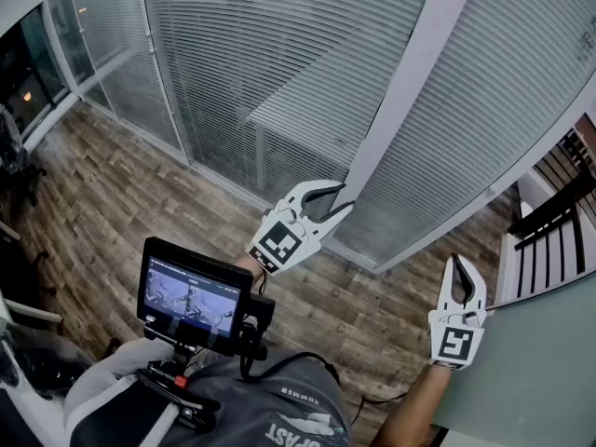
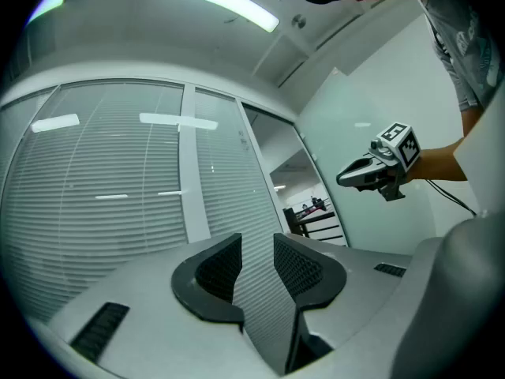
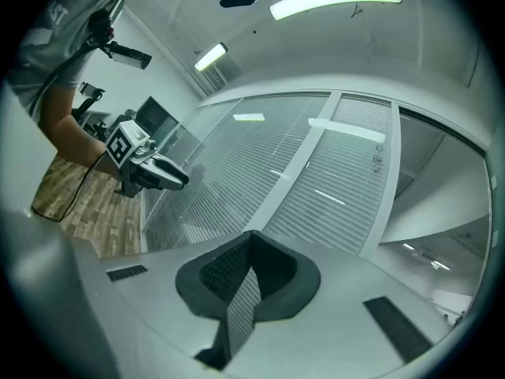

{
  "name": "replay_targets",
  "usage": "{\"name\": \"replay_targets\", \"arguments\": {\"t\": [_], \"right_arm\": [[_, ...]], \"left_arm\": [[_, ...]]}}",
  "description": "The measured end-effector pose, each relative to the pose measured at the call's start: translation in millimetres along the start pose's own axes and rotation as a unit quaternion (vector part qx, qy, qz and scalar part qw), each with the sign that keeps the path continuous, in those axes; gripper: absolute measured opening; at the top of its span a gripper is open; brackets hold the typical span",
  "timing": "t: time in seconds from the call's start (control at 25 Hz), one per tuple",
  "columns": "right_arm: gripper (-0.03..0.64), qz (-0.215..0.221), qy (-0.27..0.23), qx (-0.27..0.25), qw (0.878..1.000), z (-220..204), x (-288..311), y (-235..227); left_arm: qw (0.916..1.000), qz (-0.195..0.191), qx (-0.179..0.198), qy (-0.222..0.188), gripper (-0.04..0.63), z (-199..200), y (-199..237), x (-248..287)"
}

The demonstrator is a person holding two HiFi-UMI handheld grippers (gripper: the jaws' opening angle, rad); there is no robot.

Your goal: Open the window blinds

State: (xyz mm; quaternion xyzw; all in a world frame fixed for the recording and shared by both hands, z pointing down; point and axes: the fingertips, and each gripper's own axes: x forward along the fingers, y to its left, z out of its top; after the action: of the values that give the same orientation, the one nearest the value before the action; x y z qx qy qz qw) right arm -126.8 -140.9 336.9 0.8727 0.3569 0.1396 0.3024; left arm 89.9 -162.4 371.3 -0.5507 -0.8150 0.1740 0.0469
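The window blinds hang with their slats turned flat behind glass panes, split by a white frame post. My left gripper is held up in front of the post's lower part, open, with nothing between its fingers; in the left gripper view its jaws stand apart and face the blinds. My right gripper is lower right, by the pale wall's edge, shut, with nothing visibly held. In the right gripper view its jaws are pressed together, pointing at the blinds.
A small monitor on a rig sits at my chest. Wood-plank floor runs along the window's foot. A pale green wall is at the lower right, with a dark railing beyond it.
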Motion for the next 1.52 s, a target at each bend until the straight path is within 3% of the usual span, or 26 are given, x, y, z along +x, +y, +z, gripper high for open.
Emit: {"name": "replay_targets", "arguments": {"t": [0.68, 1.04, 1.36, 1.52], "right_arm": [[0.002, -0.006, -0.010, 0.029, 1.000, -10.6, -0.4, 10.0], [0.003, -0.028, 0.004, 0.045, 0.999, -0.9, 42.0, 18.5], [0.003, -0.054, 0.017, 0.062, 0.996, -23.0, 59.8, 25.2], [0.003, -0.049, 0.027, 0.070, 0.996, -53.6, 79.8, 4.4]], "left_arm": [[0.9999, -0.009, 0.005, 0.006, 0.132, -11.1, -9.1, -6.0], [0.9993, -0.037, 0.005, 0.004, 0.132, -27.9, 31.2, 0.4], [0.9980, -0.063, 0.000, -0.010, 0.132, -47.6, 42.2, 18.4], [0.9978, -0.066, 0.001, -0.004, 0.132, -56.5, 41.2, 54.3]]}}
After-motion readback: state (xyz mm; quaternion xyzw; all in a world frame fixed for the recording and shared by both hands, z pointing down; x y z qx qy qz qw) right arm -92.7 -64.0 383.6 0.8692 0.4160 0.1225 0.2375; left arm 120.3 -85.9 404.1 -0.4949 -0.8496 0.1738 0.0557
